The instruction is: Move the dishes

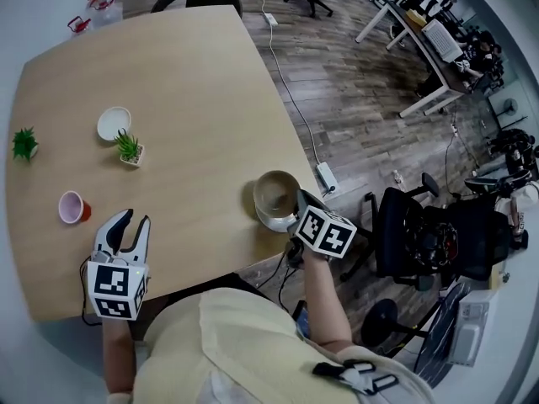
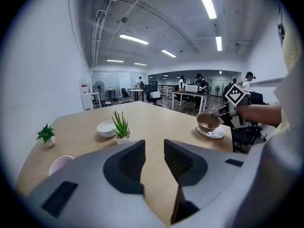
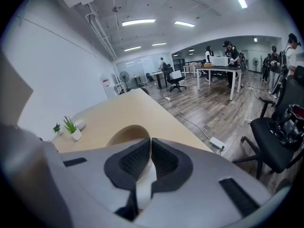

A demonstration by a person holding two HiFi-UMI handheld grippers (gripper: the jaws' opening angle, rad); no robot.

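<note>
A brown bowl [image 1: 274,195] stands on a white saucer [image 1: 271,222] near the table's right edge. My right gripper [image 1: 299,202] is shut on the bowl's near rim; in the right gripper view the rim [image 3: 124,136] runs between the pads of that gripper [image 3: 150,148]. The left gripper view shows the same bowl [image 2: 207,122] and saucer [image 2: 216,133] far to the right. My left gripper [image 1: 133,221] hovers open over the table's front left, nothing between its jaws [image 2: 154,151]. A pink cup [image 1: 72,207] sits just left of it. A small white bowl [image 1: 114,124] lies farther back.
A potted plant [image 1: 129,148] stands beside the white bowl, and a smaller plant [image 1: 25,144] sits at the table's left edge. A black office chair [image 1: 429,242] and a floor cable [image 1: 295,108] lie to the right of the table. People work at desks in the background.
</note>
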